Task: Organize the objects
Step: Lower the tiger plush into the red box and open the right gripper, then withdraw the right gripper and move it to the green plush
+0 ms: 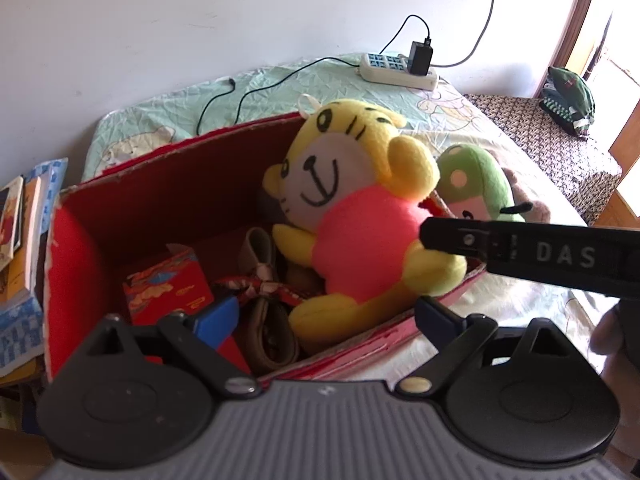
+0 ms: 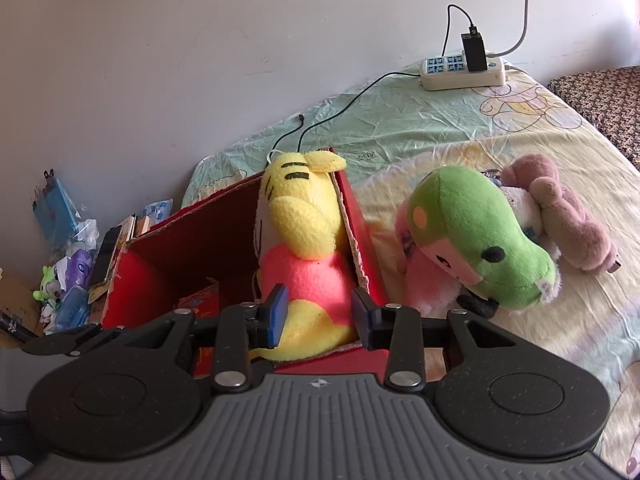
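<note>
At the far left a pile of books (image 1: 20,240) lies beside the red cardboard box (image 1: 168,176), which stands on the bed sheet (image 2: 400,120). Inside the box, on its left side, I see a small red carton (image 1: 168,284) and some beige straps (image 1: 264,280). The left gripper (image 1: 324,312) hovers over the near edge of the box with its jaws spread wide, holding nothing.

More to the right, the yellow tiger plush (image 1: 344,216) sits inside the box and leans on its right wall. The right gripper (image 2: 318,312) has its two fingers on both sides of the tiger's lower body, but they look not pressed into it; I judge them as spread.

Outside the box, just beside its right wall, lies the green plush (image 2: 480,236), and behind it, touching, a pinkish-brown plush (image 2: 560,216). The green one seems light and very soft, so a deep pinch in the thick middle of its body should hold better than a pinch on a thin part.
</note>
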Available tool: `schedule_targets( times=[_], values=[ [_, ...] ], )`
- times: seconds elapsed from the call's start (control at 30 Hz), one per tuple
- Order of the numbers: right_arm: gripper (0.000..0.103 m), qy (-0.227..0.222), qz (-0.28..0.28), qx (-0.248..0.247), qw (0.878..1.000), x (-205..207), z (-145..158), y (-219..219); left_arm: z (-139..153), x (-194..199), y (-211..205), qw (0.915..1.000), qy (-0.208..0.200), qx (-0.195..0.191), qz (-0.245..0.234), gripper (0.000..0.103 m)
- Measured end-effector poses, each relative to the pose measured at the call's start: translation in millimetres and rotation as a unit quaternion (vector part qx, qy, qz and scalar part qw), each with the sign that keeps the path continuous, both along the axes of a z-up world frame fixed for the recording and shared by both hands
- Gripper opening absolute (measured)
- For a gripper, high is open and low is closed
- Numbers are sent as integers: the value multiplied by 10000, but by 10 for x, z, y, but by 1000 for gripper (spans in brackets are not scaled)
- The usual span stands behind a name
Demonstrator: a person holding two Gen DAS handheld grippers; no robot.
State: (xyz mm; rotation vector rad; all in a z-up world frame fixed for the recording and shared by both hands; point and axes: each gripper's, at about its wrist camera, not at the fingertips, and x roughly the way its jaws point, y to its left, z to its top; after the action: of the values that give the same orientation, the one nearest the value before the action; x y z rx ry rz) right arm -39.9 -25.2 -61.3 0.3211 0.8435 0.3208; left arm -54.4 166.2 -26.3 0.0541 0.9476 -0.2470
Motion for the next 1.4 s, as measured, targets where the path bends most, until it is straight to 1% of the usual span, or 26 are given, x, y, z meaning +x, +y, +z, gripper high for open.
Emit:
schedule_targets(
  times=[0.23, 0.47, 0.6, 0.7, 0.73, 0.83, 1.0, 1.23, 1.33, 1.4],
  values=[
    [39, -78, -1, 57, 10000, -151, 70, 1, 79, -107, -24, 9999, -60, 97, 25, 96],
    [39, -71, 94, 10, 9999, -315, 72, 8, 137, -260, -29, 9999, -34, 15, 121, 96],
    [39, 3, 103, -21, 9999, -386, 22, -3, 126, -369, -106, 9997, -114, 154, 131, 96],
    [39, 92, 61, -16, 9999, -420, -27, -33, 60, -390, -154, 9999, 5, 109, 107, 96],
    [39, 121, 41, -8, 9999, -433, -45, -45, 50, -411, -184, 9998, -31, 161, 118, 99],
    [39, 214, 30, 16, 9998, -459, -111, -94, 10, -442, -251, 9998, 52, 126, 117, 99],
    [39, 406, 136, 120, 9990, -424, -226, -169, -68, -462, -353, 9991, 155, 297, 243, 99],
    [39, 637, 572, 264, 9960, -323, -358, -322, -214, -414, -570, 9967, 431, 406, 564, 100],
    [39, 740, 747, 281, 9941, -297, -413, -405, -280, -407, -711, 9946, 512, 524, 732, 100],
    [39, 828, 876, 283, 9923, -270, -445, -478, -333, -380, -794, 9934, 631, 492, 825, 100]
  ],
)
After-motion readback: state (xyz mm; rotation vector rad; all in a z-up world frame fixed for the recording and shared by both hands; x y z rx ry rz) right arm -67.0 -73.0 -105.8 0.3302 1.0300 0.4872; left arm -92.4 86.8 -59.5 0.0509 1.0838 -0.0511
